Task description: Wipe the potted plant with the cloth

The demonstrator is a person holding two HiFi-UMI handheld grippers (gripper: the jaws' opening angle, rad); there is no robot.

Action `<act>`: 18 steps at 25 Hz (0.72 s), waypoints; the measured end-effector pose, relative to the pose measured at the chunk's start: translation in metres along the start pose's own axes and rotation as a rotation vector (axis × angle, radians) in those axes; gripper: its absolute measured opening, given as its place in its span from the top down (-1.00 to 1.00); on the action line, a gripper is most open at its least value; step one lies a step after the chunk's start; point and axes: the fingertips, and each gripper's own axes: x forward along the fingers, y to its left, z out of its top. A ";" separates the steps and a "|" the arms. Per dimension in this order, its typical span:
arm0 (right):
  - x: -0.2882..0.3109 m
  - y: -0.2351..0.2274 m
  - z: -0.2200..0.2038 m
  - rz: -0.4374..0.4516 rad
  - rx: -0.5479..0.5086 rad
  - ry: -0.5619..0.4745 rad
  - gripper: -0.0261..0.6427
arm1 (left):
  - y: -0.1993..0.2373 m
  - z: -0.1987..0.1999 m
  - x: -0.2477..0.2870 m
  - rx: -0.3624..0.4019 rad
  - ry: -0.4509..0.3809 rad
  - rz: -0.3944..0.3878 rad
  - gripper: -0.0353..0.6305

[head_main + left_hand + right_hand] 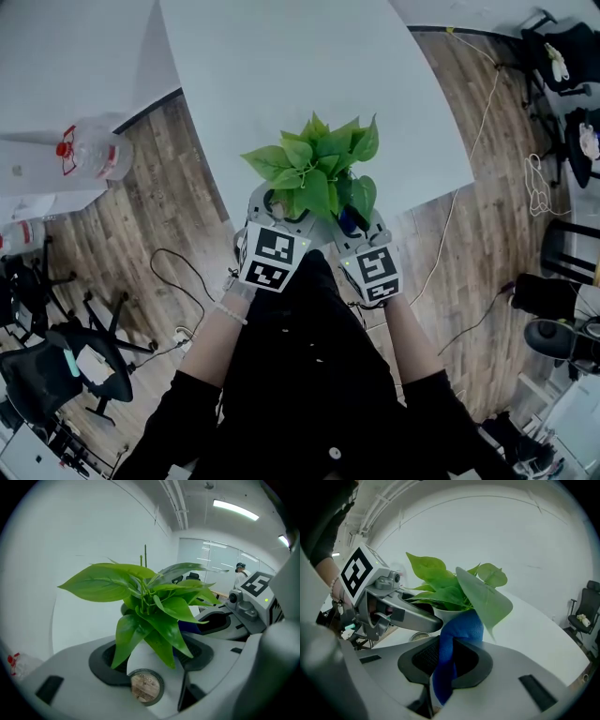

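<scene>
the potted plant (317,169) is at the near edge of the white tabletop (281,75), close in front of the person, with both tools at it. if its pot stands on the tabletop or is a little lifted, i cannot tell.

the left tool (279,208) is clenched on the white pot (140,663). in the left gripper view the pot fills the gap between the two dark pads. the right pad lies against its side, and the left pad is partly hidden behind a hanging leaf. a small round label (146,686) is on the pot's side that faces this tool. the green leaves spread upward and to both sides over the jaws.

the right tool (361,223) is just beside the left one, on the plant's right side. its jaws grasp a blue cloth (461,632), which is bunched together. the cloth goes up from between the pads and its upper end is at the pot's rim, under one broad leaf. if the cloth really touches this leaf i cannot tell. in the head view only a small blue part of the cloth shows between the leaves and the tool.

both tools point slanting down to the plant. the person's arms, in black sleeves, reach forward from the lower edge of the head view. beside the tabletop is a wooden floor (159,206). a clear plastic bottle (94,150) with a red cap lies on another white surface at the left.
</scene>
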 end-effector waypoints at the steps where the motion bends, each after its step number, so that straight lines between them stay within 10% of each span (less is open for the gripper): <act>1: 0.000 0.003 0.000 0.005 0.000 0.001 0.67 | -0.001 -0.001 0.000 0.001 0.000 -0.011 0.02; 18: 0.007 -0.038 0.007 -0.082 0.137 -0.024 0.67 | 0.029 0.000 -0.013 0.067 -0.020 -0.186 -0.04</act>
